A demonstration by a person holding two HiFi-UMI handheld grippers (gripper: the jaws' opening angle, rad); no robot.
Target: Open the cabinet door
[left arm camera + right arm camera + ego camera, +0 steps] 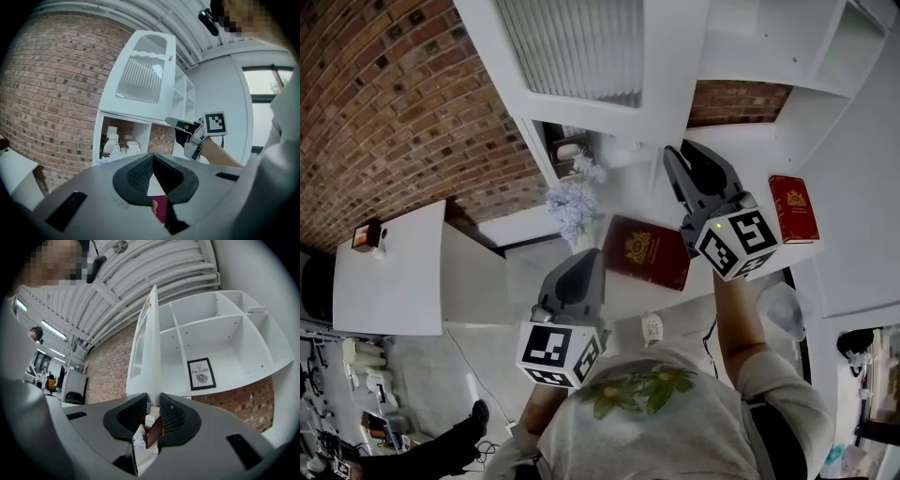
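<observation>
Cabinet door (581,47), ribbed glass in a white frame, stands well out from the white shelving (220,333) it belongs to, so from here the job looks all but finished. The right gripper (154,401) is at the door's lower edge, its jaws pinching the thin white edge between them. That looks like a hold chosen for leverage, since the small brass knob (170,57) sits up at the door's far corner. The left gripper (153,155) hangs below the door and off to its face side, jaws pressed together at the tips with nothing between them. It seems parked there simply to keep out of the door's swing. Under the door, a white mug (132,147) and a spray of pale flowers (574,202) sit in an open compartment backed by brick wall (384,103). A red book (645,251) lies on the counter beneath the door, and a second red book (794,208) lies further out past its hinge side. A framed print (201,373) stands in the compartment behind the door. The hinges cannot be seen from any angle, the right gripper's own body covers the exact spot where its pads meet the frame, and I cannot tell how much further the door could travel.
</observation>
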